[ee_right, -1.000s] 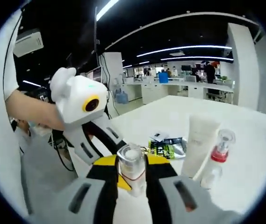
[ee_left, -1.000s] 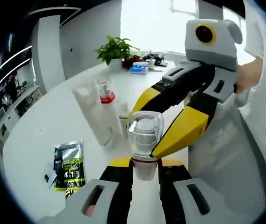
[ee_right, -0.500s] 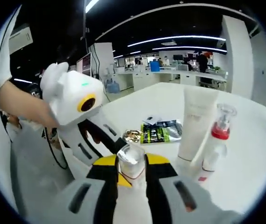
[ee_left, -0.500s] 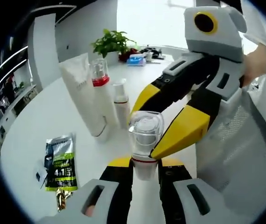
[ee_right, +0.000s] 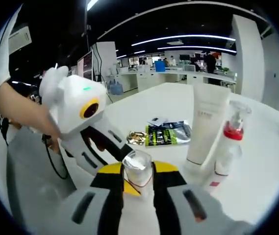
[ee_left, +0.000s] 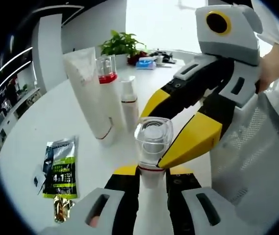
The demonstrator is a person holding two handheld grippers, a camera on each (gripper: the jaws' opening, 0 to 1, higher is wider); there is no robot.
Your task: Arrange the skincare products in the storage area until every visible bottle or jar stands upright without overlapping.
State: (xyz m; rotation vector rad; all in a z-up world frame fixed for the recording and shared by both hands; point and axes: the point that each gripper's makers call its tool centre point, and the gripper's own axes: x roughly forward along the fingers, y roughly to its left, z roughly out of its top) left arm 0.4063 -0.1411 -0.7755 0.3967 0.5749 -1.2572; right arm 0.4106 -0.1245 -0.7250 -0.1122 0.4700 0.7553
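Clear-capped bottle [ee_left: 152, 147] sits clamped between both claws' jaws.

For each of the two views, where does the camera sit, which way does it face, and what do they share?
Left gripper view: rides the left gripper, facing the plant; the right gripper enters from the right, with a hand.
Right gripper view: rides the right gripper, facing the office; the left gripper and a forearm enter from the left.
Shared: clear-capped bottle, white tube, red-collared pump bottle, sachet.

The sachet [ee_left: 59, 169] reads "4 1" in white.
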